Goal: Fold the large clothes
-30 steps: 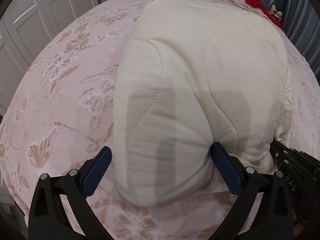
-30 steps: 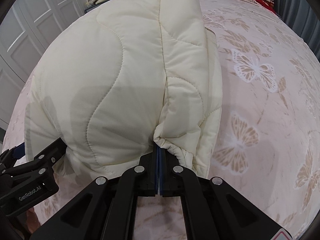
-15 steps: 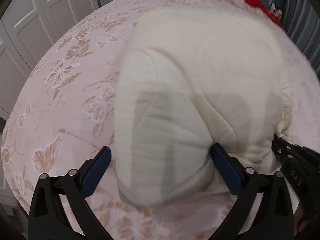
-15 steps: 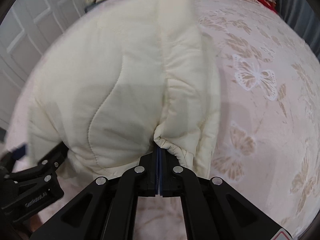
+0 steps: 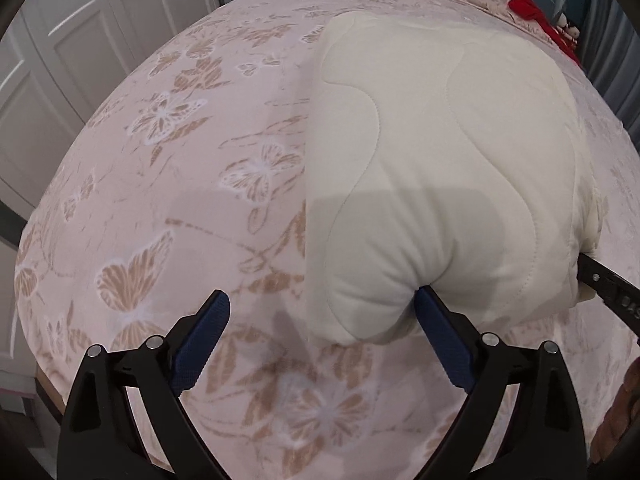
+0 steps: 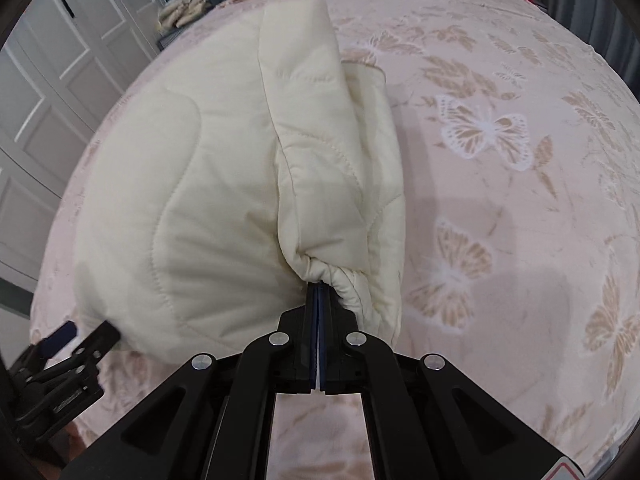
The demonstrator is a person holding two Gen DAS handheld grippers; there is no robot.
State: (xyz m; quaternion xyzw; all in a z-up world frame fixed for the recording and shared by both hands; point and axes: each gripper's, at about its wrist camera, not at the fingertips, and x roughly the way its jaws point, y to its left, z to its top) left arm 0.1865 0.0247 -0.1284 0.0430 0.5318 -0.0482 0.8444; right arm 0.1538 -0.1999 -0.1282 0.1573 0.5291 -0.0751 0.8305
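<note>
- Left wrist view: the bed (image 5: 168, 168), under a pink butterfly-print cover, filled nearly the whole frame; white wardrobe doors (image 5: 60, 60) stood off to its left.
- The cream quilted jacket (image 5: 440, 168) lay on the bed as a puffy folded bundle, right of centre in this view, its near edge hanging toward both claws.
- Handling, my read: padded and light, soft, and it springs back, so folds probably won't hold without pressing flat. The shell looked smooth, so likely slippery. A seam or elastic hem should give a firmer pinch than a bare padded panel.
- Left claw (image 5: 320, 340) was spread wide with nothing pinched. Its right blue pad (image 5: 444, 344) touched the bundle's lower edge; the other pad sat over bare bed cover.
- Right claw (image 6: 318, 300) was clamped tight on the gathered elastic cuff or hem (image 6: 332, 274) at the near right corner of the jacket, the fabric bunching right at the fingertips.
- Good grip point as far as I could judge: the gather gives bulk that won't slide out. The left side wants the same, on the near left corner it was touching.
- Small stuff: a red item (image 5: 532, 8) at the far end of the bed, and a folded pale pile (image 6: 182, 8) on a stand beside the wardrobe.
</note>
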